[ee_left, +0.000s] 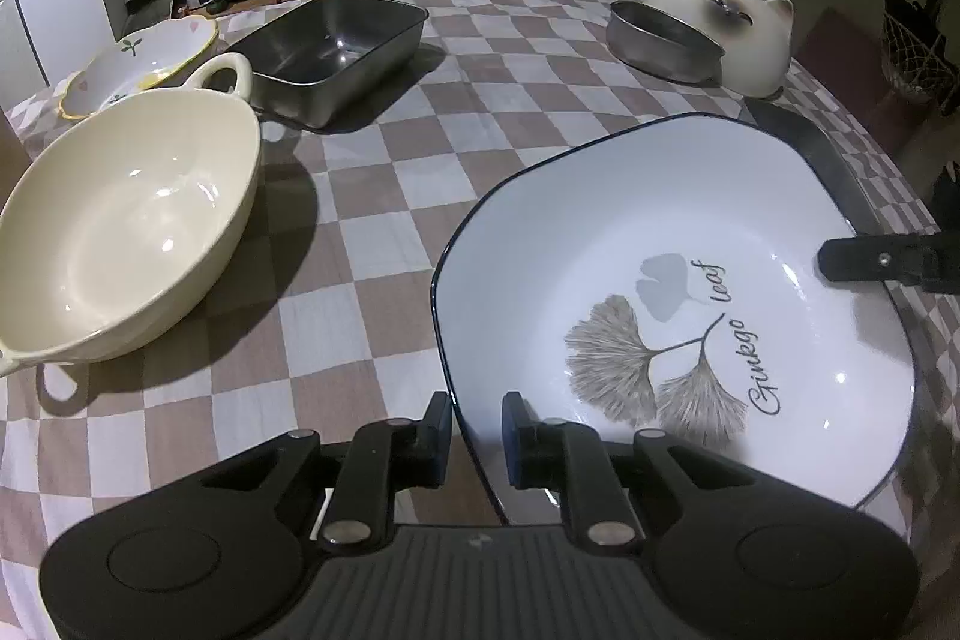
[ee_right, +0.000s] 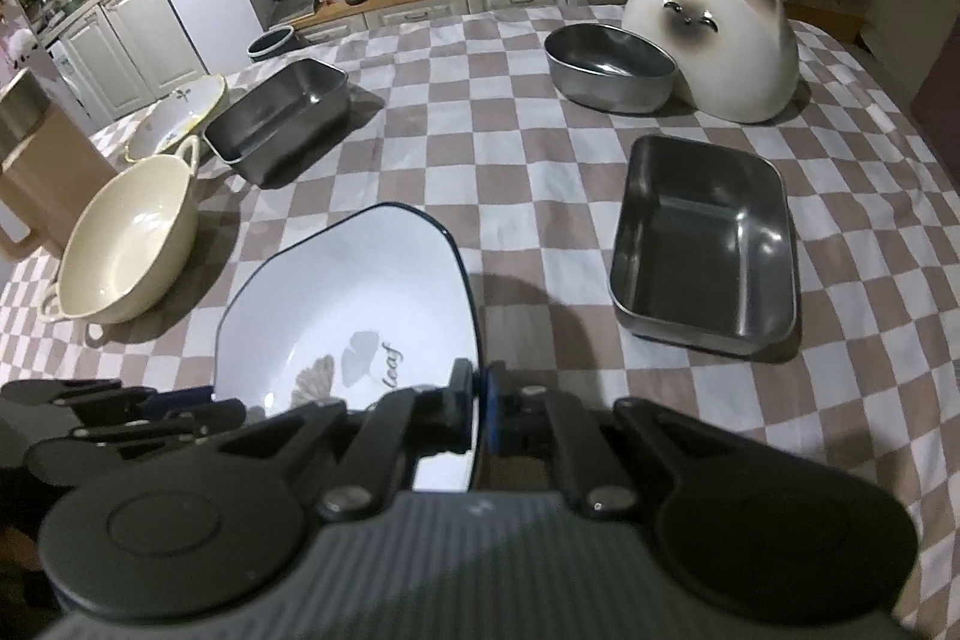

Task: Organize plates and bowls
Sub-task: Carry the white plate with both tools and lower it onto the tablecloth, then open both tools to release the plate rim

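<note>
Tools [ee_left: 476, 439] [ee_right: 478, 415] on glossy squarish plate [ee_left: 690, 232]

Glossy ceramic ginkgo plate [ee_left: 690, 244], brushed-metal trays [ee_right: 705, 238], matt checkered cloth [ee_left: 372, 244], matt black plastic claws [ee_left: 476, 439].

The left gripper [ee_left: 476, 439] is matte black plastic: two broad rounded lobes, each stamped with a shallow circular disc, flank a grey ribbed centre panel. Angled link arms run forward from the lobes, pinned with silver round-headed screws, to short blocky fingers [ee_left: 435, 436] whose inner pads look dark blue. The right gripper [ee_right: 480, 415] has the same build, black lobes with embossed circles, silver screws at the joints, a ribbed grey middle, and a blue pad showing on the inside of one finger [ee_right: 495, 415]
</note>
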`<state>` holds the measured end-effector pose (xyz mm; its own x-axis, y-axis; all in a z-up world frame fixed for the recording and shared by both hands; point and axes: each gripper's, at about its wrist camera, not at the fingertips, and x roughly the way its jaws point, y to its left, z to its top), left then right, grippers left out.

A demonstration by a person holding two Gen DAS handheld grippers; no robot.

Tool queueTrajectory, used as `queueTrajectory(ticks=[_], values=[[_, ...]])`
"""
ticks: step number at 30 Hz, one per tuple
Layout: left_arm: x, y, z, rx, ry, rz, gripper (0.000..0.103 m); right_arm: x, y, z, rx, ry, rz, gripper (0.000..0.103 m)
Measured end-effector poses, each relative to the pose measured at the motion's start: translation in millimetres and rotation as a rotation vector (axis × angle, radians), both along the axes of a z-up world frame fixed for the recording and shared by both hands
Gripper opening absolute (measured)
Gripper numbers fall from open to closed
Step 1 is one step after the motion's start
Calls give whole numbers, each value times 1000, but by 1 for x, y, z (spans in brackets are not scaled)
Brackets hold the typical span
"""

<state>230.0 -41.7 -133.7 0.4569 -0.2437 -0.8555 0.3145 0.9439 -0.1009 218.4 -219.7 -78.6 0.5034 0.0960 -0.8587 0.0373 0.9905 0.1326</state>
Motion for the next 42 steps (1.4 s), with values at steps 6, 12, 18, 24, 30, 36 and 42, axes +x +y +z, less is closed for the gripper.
queueTrajectory(ticks=[6,12,18,24,30,36,42], values=[[-1,-2,2,0,-3,-3,19,6,3,-7,-60,19,10,8],[-1,-2,6,-9,-6,-1,19,9,5,-16,-95,61,13,11],[-1,-2,10,-21,-5,6,19,14,6,-27,-129,90,25,14],[0,-3,14,-25,-2,10,19,19,15,-45,-195,154,50,21],[0,-4,15,-20,9,10,19,19,15,-47,-194,155,56,21],[-1,-4,13,-18,33,10,19,20,13,-47,-192,154,56,21],[-2,-6,11,-5,46,3,19,20,13,-47,-183,156,53,22]])
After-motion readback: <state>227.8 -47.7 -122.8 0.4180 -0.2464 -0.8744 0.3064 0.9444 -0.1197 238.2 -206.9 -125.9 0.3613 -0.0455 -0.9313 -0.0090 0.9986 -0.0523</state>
